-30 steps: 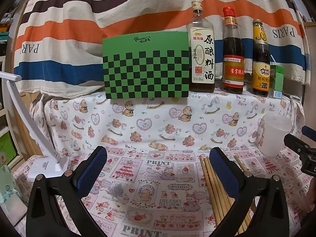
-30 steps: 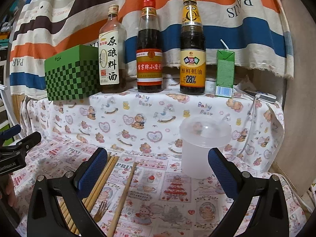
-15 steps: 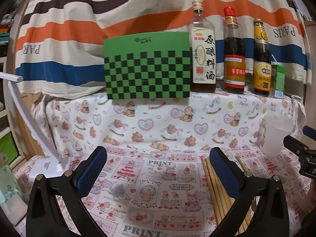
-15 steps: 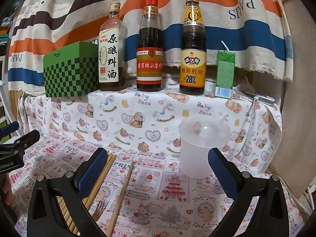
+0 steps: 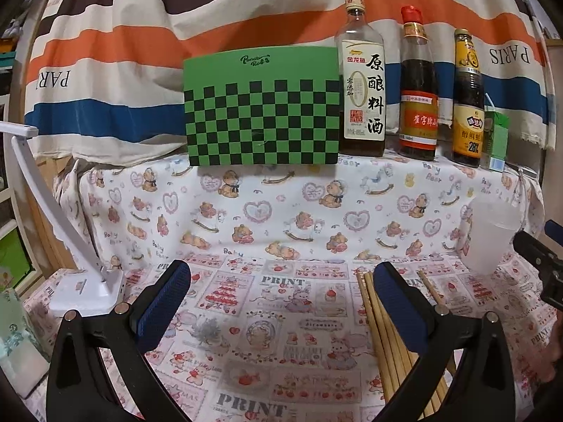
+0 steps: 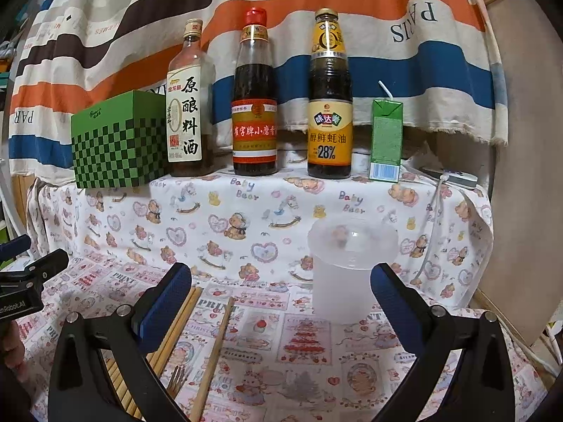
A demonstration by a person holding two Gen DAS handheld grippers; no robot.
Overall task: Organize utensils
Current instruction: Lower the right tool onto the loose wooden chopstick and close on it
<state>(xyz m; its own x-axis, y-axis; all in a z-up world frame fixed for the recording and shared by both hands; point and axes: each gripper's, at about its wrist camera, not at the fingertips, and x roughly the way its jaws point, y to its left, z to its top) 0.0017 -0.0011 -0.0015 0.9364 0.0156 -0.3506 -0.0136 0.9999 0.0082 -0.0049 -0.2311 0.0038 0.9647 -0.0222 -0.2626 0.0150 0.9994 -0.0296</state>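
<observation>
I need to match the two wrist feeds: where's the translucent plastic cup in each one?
Left wrist: the translucent plastic cup stands at the far right edge, right of the chopsticks.
Right wrist: the cup stands right of centre, beyond the open fingers.
Shared landmark: the green checkered box on the shelf.

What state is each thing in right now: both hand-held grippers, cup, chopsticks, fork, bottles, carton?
Left hand-held gripper: open, empty.
Right hand-held gripper: open, empty.
Cup: upright, empty, no lid.
Chopsticks: lying flat on the cloth, one apart from the bundle.
Fork: lying flat beside the chopsticks.
Three bottles: upright, capped.
Carton: upright, straw in.
</observation>
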